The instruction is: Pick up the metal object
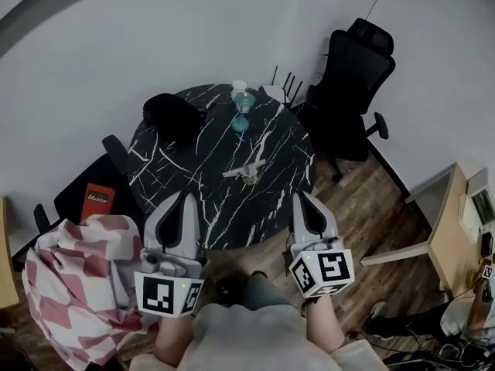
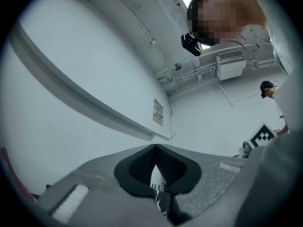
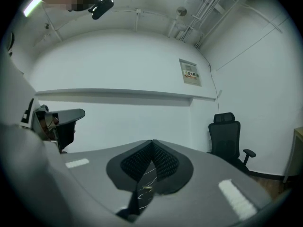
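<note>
The metal object (image 1: 245, 170), a small pale silvery piece, lies near the middle of the round black marble table (image 1: 178, 168). Both grippers hover over the table's near edge, well short of the object and pointing toward it. My left gripper (image 1: 186, 197) is shut, its tips meeting with nothing between them (image 2: 155, 146). My right gripper (image 1: 303, 195) is also shut and empty (image 3: 152, 141). In the right gripper view a small brassy glint shows on the marble through the gap behind the tips.
A blue hourglass-shaped item (image 1: 242, 108) stands at the table's far side. Black office chairs sit at the back right (image 1: 352, 76) and back left (image 1: 174, 117). A red-and-white checked cloth (image 1: 73, 292) lies at the near left, and a wooden desk (image 1: 452, 234) stands at the right.
</note>
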